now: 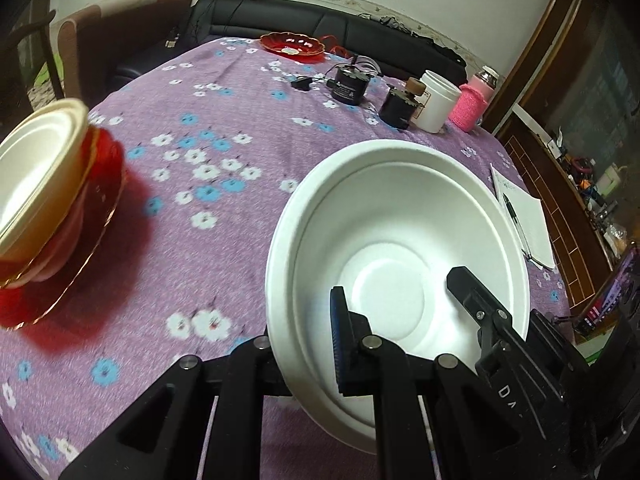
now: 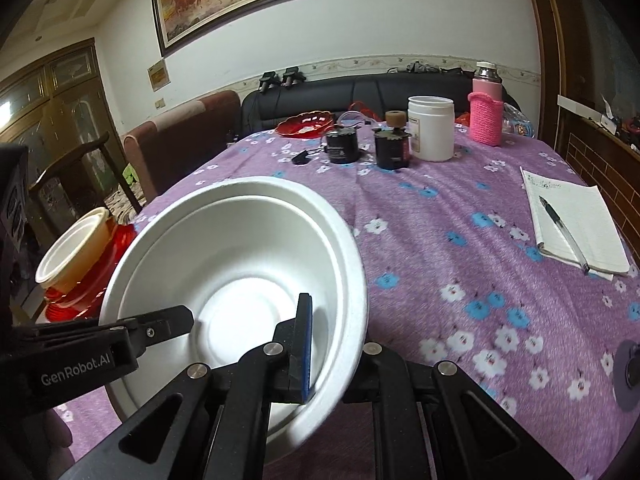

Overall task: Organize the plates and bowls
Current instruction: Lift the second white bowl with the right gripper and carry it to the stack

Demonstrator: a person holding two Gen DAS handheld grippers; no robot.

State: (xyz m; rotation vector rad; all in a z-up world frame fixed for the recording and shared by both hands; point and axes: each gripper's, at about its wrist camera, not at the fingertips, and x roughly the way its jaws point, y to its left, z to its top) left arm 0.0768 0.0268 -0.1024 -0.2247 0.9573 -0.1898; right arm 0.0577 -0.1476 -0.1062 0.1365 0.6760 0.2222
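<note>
**White bowl held by both grippers above the table**

White bowl hangs tilted over the purple flowered table, its rim pinched on opposite sides: the left gripper has its jaws clenched on one edge, the right gripper on the other. To the left, a cream bowl sits stacked on a red plate. A notepad with a pen lies at the right.

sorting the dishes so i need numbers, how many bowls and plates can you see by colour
White bowls: 2, the big one that both grippers hold, left and right, and a small one in the stack.
Tan bowls: 1, under the small white one.
Red plates: 2, one under the stack, one at the far edge.
Total: 5
</note>
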